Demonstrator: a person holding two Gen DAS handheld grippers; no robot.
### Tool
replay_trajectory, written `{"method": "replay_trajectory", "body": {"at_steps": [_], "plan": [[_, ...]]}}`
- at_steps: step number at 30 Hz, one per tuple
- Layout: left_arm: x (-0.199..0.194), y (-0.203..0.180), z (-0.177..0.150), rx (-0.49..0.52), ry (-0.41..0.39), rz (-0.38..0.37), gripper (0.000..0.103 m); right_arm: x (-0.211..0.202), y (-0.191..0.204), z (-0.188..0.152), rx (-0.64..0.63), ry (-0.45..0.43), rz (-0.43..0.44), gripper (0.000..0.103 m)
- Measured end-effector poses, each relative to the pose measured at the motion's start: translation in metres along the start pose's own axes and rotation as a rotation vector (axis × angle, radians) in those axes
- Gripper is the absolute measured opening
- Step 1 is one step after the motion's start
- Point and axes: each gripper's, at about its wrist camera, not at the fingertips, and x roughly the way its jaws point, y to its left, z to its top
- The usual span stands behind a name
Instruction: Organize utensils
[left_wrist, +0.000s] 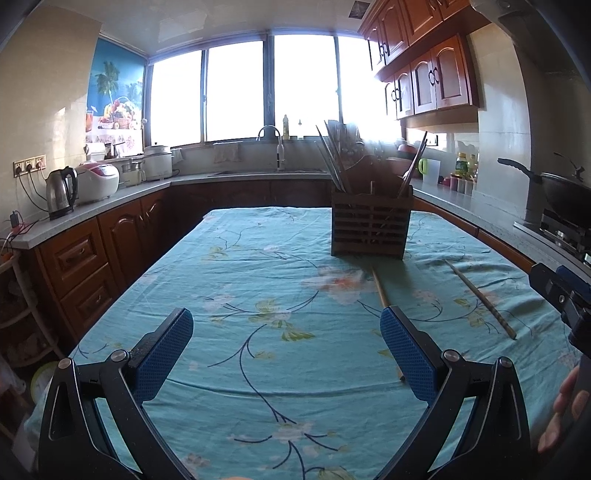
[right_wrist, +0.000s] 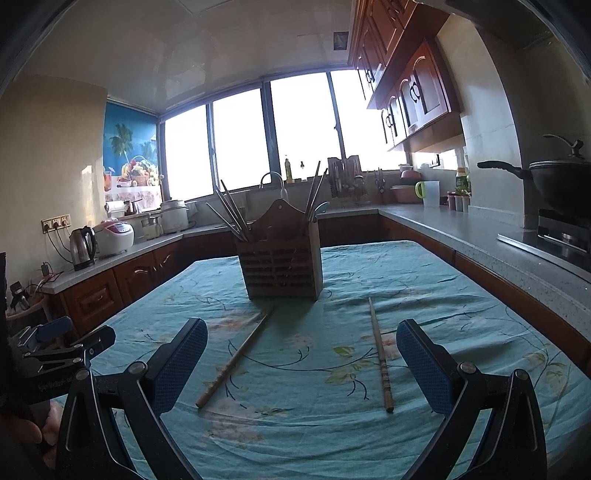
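Two loose chopsticks lie on a bench (right_wrist: 461, 295) under a blue flowered cloth, in front of a slatted wooden holder (right_wrist: 280, 269). The left chopstick (right_wrist: 236, 358) and right chopstick (right_wrist: 380, 354) lie well apart. Both the left claw (left_wrist: 286, 332) and right claw (right_wrist: 301, 343) hang wide open and empty above the cloth. Picking up seems not yet begun; next, one claw should probably close on a chopstick. The holder already has several chopsticks standing tilted in it, and what may be a spoon.

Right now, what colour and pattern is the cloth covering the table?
The tablecloth is turquoise with a floral print of dark curving stems and pale blossoms, clearest in the right wrist view.
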Motion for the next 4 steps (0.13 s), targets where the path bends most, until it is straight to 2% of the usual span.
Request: {"method": "replay_trajectory", "body": {"at_steps": [4], "plan": [[0.0027, -0.0014, 0.0005, 0.002, 0.012, -0.010, 0.103, 0.0020, 0.0017, 0.0001, 0.005, 0.013, 0.008, 0.103]]}}
